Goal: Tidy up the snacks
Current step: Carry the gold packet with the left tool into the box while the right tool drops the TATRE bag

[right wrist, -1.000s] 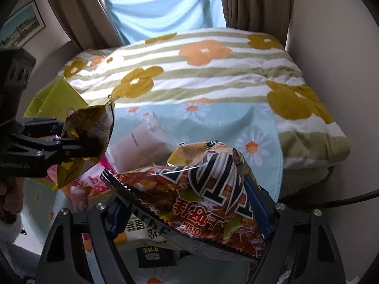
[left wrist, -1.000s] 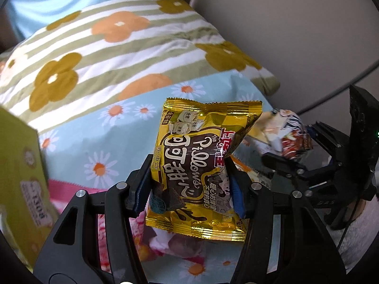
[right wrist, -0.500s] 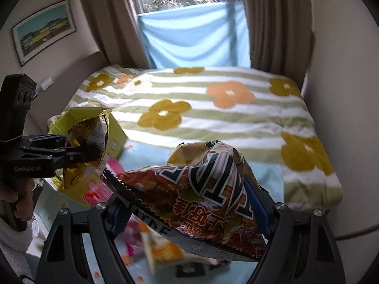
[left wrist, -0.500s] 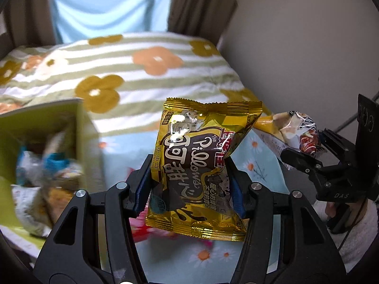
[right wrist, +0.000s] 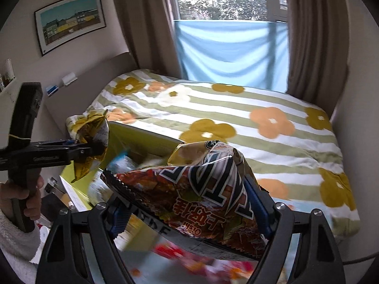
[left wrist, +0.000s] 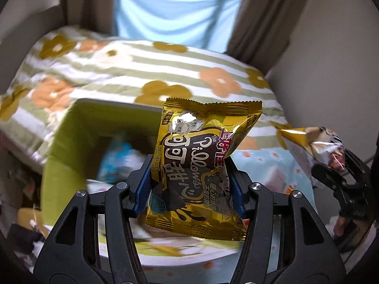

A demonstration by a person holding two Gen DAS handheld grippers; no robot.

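A gold foil snack packet (left wrist: pixel 201 165) stands upright between the blue pads of my left gripper (left wrist: pixel 190 182), which is shut on it. Behind it and to the left is an open green box (left wrist: pixel 71 127) with several snacks inside, blurred. My right gripper (right wrist: pixel 189 203) is shut on a red-brown chip bag (right wrist: pixel 201 194) that lies tilted across its jaws. In the right wrist view the left gripper (right wrist: pixel 94 150) holds the gold packet (right wrist: pixel 94 127) above the green box (right wrist: pixel 142 139). At the right edge of the left wrist view, the right gripper (left wrist: pixel 336 172) carries the chip bag (left wrist: pixel 315 146).
A bed with a striped, flowered duvet (right wrist: pixel 260 123) fills the space behind the box. Loose snacks (right wrist: pixel 189 260) lie blurred on the sheet below my right gripper. A hand (right wrist: pixel 23 203) grips the left tool. Curtains (right wrist: pixel 315 35) and a window are at the far end.
Both grippers rose and swung left, away from the snack pile on the daisy sheet. The green box now sits right behind the gold packet. Both grips are unchanged.
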